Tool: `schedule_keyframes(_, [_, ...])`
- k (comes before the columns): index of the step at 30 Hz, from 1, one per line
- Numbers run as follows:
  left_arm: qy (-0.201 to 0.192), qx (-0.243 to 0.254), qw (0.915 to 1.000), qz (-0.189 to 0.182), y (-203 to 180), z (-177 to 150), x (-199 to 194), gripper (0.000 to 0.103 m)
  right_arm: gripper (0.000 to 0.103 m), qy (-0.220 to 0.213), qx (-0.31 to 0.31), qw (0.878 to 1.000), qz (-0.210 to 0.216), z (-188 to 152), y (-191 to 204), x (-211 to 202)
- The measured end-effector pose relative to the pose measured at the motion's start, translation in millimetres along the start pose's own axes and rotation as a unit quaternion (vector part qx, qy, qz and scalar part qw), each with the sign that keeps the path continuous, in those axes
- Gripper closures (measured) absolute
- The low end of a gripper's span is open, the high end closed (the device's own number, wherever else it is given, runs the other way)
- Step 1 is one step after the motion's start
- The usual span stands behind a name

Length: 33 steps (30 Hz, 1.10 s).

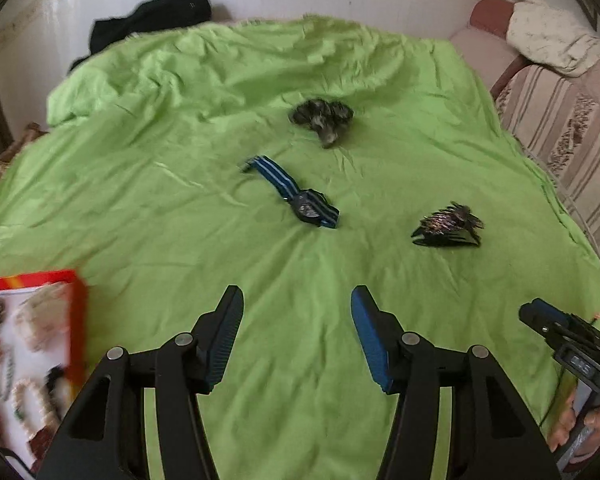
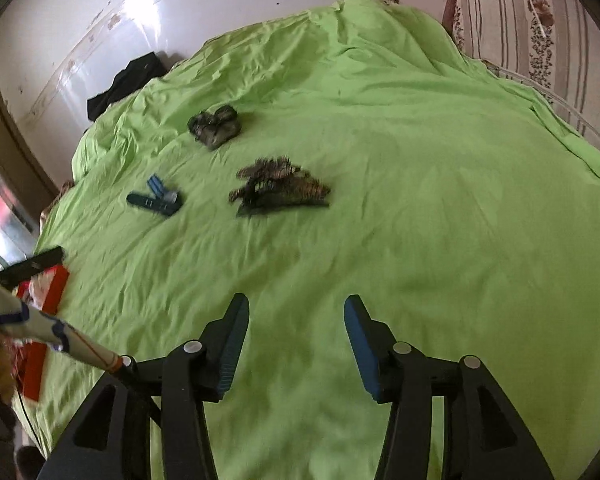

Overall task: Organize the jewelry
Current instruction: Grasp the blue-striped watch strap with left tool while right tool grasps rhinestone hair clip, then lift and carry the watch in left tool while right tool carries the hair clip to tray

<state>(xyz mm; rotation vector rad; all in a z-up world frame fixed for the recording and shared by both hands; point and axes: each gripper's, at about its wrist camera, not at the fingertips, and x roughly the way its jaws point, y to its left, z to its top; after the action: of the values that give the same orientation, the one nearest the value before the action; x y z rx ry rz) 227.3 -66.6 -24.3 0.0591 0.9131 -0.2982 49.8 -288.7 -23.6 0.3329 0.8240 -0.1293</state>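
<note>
Three items lie on a green sheet [image 1: 180, 208]: a dark scrunchie [image 1: 322, 118], a watch with a blue striped strap [image 1: 296, 194] and a dark claw hair clip [image 1: 448, 226]. A red-edged box [image 1: 28, 344] with bracelets and beads sits at the left edge. My left gripper [image 1: 298, 300] is open and empty, well short of the watch. My right gripper [image 2: 296, 308] is open and empty, short of the hair clip [image 2: 280, 188]; the watch [image 2: 156, 198], the scrunchie [image 2: 216, 124] and the box [image 2: 46, 296] also show in the right wrist view.
The green sheet [image 2: 440, 200] covers a bed. A black garment [image 1: 152, 20] lies at the far edge by the white wall. A striped floral sofa [image 1: 564, 128] with a white cloth stands to the right. The right gripper's body shows at the left wrist view's right edge [image 1: 568, 340].
</note>
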Motion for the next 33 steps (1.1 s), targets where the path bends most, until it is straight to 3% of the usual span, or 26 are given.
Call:
schedule_keyframes(4, [0.007, 0.003, 1.0, -0.002, -8.0, 21.1, 43.3, 0.048, 0.035, -0.015, -0.019, 1.0, 0.017, 20.6, 4.3, 16.0])
schedule_keyframes(6, [0.004, 0.009, 0.9999, 0.002, -13.0, 30.1, 58.5, 0.048, 0.028, -0.026, -0.039, 0.999, 0.005, 32.5, 7.2, 26.6])
schedule_keyframes(13, [0.002, 0.013, 0.9998, -0.015, -21.5, 54.6, 105.2, 0.048, 0.021, -0.015, -0.072, 0.997, 0.013, 62.8, 6.1, 68.4])
schedule_keyframes(15, [0.005, 0.013, 0.9997, -0.021, -23.3, 55.4, 115.0, 0.048, 0.015, -0.014, -0.081, 0.996, 0.014, 67.8, 6.6, 77.5])
schedule_keyframes(19, [0.015, 0.012, 0.9994, -0.03, -24.9, 53.8, 130.4, 0.048, 0.015, -0.004, -0.073, 0.997, 0.028, 77.0, 4.3, 95.5])
schedule_keyframes(20, [0.019, 0.012, 0.9992, -0.034, -25.1, 52.7, 132.6, 0.051, 0.015, -0.001, -0.069, 0.997, 0.032, 78.3, 4.2, 99.0])
schedule_keyframes(22, [0.027, 0.012, 0.9986, -0.043, -24.5, 49.8, 135.3, 0.081, 0.015, 0.007, -0.064, 0.997, 0.039, 79.5, 4.7, 105.9])
schedule_keyframes(23, [0.038, 0.009, 0.9982, -0.046, -23.6, 48.7, 136.9, 0.101, 0.017, 0.011, -0.063, 0.997, 0.043, 79.5, 5.3, 108.4])
schedule_keyframes(25, [0.037, -0.001, 0.9984, -0.044, -20.4, 46.2, 130.9, 0.101, 0.033, 0.027, -0.064, 0.996, 0.047, 77.3, 7.4, 112.4])
schedule_keyframes(26, [0.034, -0.001, 0.9986, -0.04, -19.7, 44.8, 125.6, 0.101, 0.06, 0.036, -0.059, 0.996, 0.052, 75.6, 7.0, 113.0])
schedule_keyframes(27, [0.032, -0.002, 0.9988, -0.038, -18.9, 43.1, 119.3, 0.101, 0.066, 0.046, -0.054, 0.996, 0.058, 74.0, 6.2, 113.5])
schedule_keyframes(30, [0.019, -0.004, 0.9988, -0.044, -16.1, 35.9, 90.9, 0.101, 0.067, 0.052, -0.03, 0.996, 0.066, 67.6, 4.5, 104.5])
schedule_keyframes(32, [0.006, 0.002, 0.999, -0.044, -14.5, 29.3, 66.7, 0.102, 0.085, 0.06, -0.015, 0.994, 0.087, 61.6, 4.1, 94.9])
schedule_keyframes(33, [-0.002, 0.003, 0.999, -0.045, -12.6, 25.4, 53.8, 0.102, 0.087, 0.06, -0.012, 0.994, 0.089, 58.8, 5.1, 88.4])
